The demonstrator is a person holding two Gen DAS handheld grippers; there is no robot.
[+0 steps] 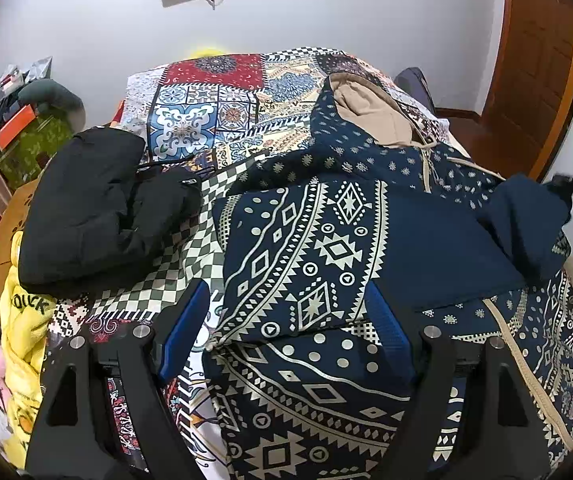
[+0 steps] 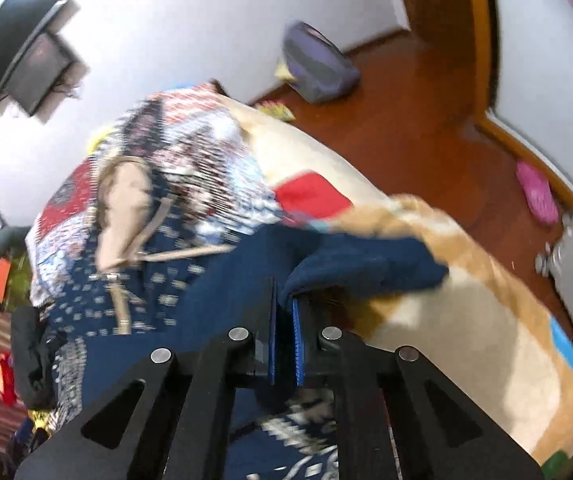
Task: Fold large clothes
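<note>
Hoodie (image 1: pixel 326 248) spread on patchwork bedspread (image 1: pixel 206 112), left gripper (image 1: pixel 286 320) angled downward above it, jaws wide and empty, right gripper (image 2: pixel 285 312) tilted downward, clamped on navy cuff (image 2: pixel 366 268).

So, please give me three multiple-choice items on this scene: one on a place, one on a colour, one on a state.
1. The black jacket lies where, in the left wrist view?
A. left of the hoodie
B. on the hoodie
C. on the floor

2. The hood lining of the patterned hoodie is:
A. red
B. beige
C. green

3. The right hand-held gripper is:
A. wide open
B. shut on a navy sleeve
C. shut on nothing

Key: 1 A, it lies apart on the bedspread; 2 B, tan inside; 3 B, navy cloth between the pads.
</note>
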